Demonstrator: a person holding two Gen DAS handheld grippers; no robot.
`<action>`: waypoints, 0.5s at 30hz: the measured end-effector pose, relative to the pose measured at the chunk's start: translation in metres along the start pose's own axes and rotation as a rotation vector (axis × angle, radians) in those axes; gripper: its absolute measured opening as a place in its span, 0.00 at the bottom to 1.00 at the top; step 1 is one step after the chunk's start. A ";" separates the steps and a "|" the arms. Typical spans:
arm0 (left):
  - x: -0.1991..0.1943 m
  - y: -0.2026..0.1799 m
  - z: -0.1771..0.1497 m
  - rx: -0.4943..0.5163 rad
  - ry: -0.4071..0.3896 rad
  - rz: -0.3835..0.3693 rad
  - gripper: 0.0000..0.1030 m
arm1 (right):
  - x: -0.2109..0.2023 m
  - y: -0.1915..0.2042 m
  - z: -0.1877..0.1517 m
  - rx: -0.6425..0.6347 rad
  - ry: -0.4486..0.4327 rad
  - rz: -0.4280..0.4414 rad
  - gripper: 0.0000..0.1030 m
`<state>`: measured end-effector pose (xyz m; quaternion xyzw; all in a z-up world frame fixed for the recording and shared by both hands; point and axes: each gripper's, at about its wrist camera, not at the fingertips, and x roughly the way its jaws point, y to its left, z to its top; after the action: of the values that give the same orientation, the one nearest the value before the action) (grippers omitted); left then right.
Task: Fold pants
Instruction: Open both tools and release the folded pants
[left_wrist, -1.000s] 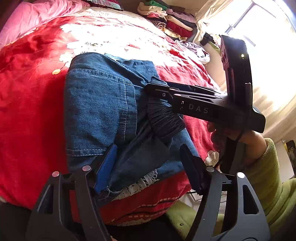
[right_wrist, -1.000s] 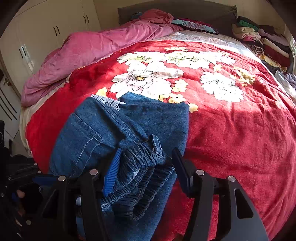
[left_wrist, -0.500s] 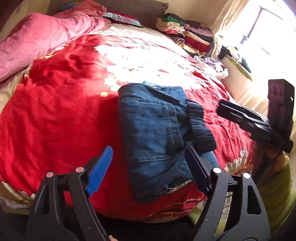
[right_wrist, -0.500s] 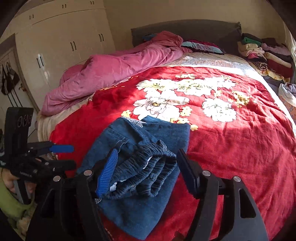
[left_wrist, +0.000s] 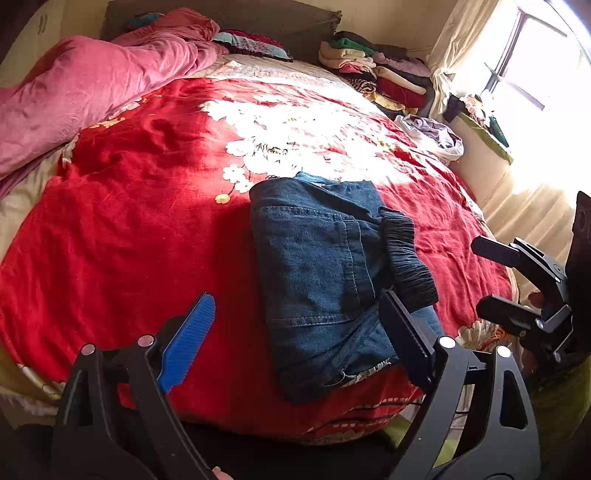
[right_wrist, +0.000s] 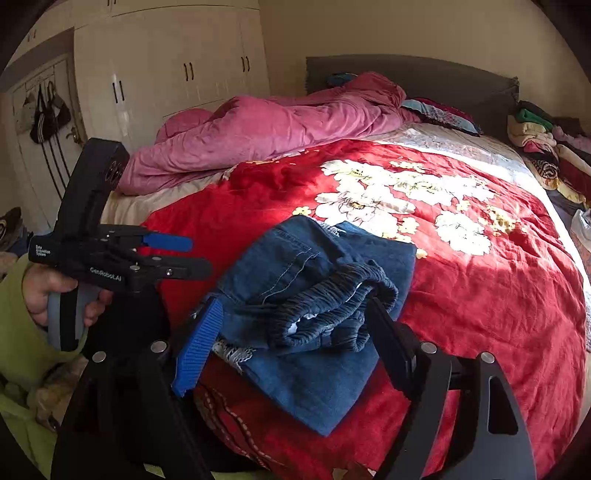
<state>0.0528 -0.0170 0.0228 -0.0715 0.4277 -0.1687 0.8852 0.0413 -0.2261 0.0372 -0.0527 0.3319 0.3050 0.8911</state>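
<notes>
Holding both grippers clear of the bed, we leave the pants (left_wrist: 325, 273) as a compact folded stack at lower centre of the frame, near the red blanket's (left_wrist: 122, 236) front edge. Our left gripper (left_wrist: 295, 332) and right gripper (right_wrist: 291, 343) stand wide and empty. Stiff blue denim lies flat; the ribbed elastic waistband (right_wrist: 332, 306) bunches on top.

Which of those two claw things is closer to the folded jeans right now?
Right, though narrowly. The right gripper hangs open over the folded jeans at their waistband; the left gripper hangs open off their near edge.
</notes>
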 end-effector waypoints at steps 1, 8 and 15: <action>0.000 0.000 0.000 0.000 0.001 0.003 0.82 | 0.001 0.003 -0.002 -0.009 0.004 0.006 0.76; 0.003 0.002 -0.001 0.001 0.008 0.021 0.84 | 0.006 0.020 -0.010 -0.069 0.033 0.032 0.76; 0.010 0.017 0.003 -0.025 0.006 0.059 0.84 | 0.013 0.037 -0.018 -0.135 0.055 0.082 0.76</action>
<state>0.0648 -0.0048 0.0129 -0.0695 0.4342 -0.1375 0.8876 0.0175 -0.1949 0.0187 -0.1075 0.3367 0.3614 0.8628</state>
